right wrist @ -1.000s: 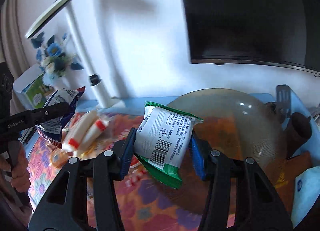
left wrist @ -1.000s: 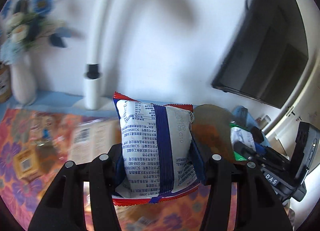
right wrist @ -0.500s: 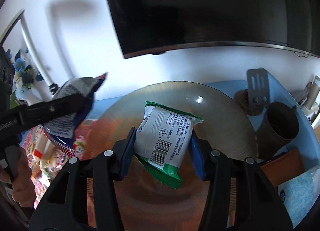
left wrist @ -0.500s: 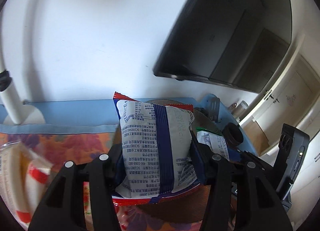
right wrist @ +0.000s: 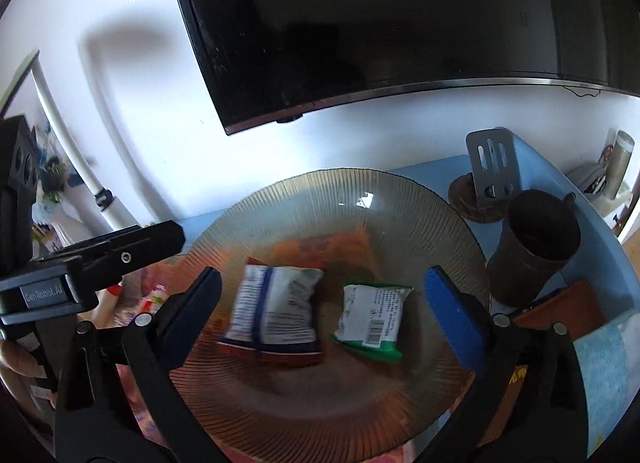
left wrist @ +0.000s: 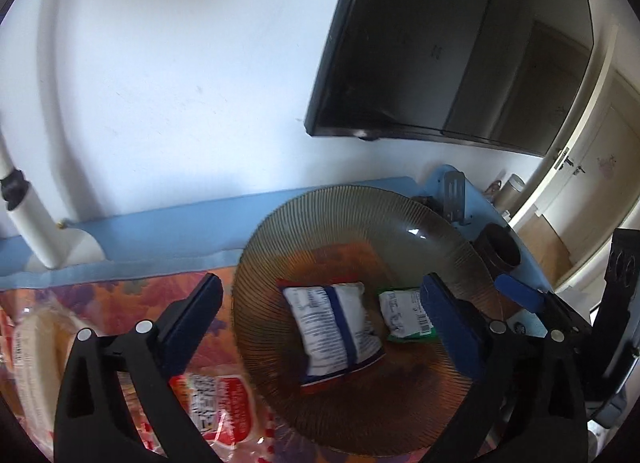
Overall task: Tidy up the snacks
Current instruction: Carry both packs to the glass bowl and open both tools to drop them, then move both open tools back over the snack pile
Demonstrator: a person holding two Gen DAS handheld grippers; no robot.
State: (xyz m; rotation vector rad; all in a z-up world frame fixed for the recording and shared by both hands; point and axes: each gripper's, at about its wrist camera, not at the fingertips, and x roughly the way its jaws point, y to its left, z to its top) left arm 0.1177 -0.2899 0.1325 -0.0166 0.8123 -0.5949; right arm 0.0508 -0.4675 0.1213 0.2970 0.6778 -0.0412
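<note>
Both claws are opening and have just released their loads: the blue-and-white packet and green packet, clamped a moment ago, now lie below the left gripper and right gripper in the glass bowl, so two snacks are sorted.

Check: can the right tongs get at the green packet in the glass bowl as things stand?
Probably yes. The green packet lies flat in the glass bowl, uncovered, apart from the blue-striped packet. The right tongs are opening above it, nothing between the jaws, and the left tongs sit off to the side.
</note>
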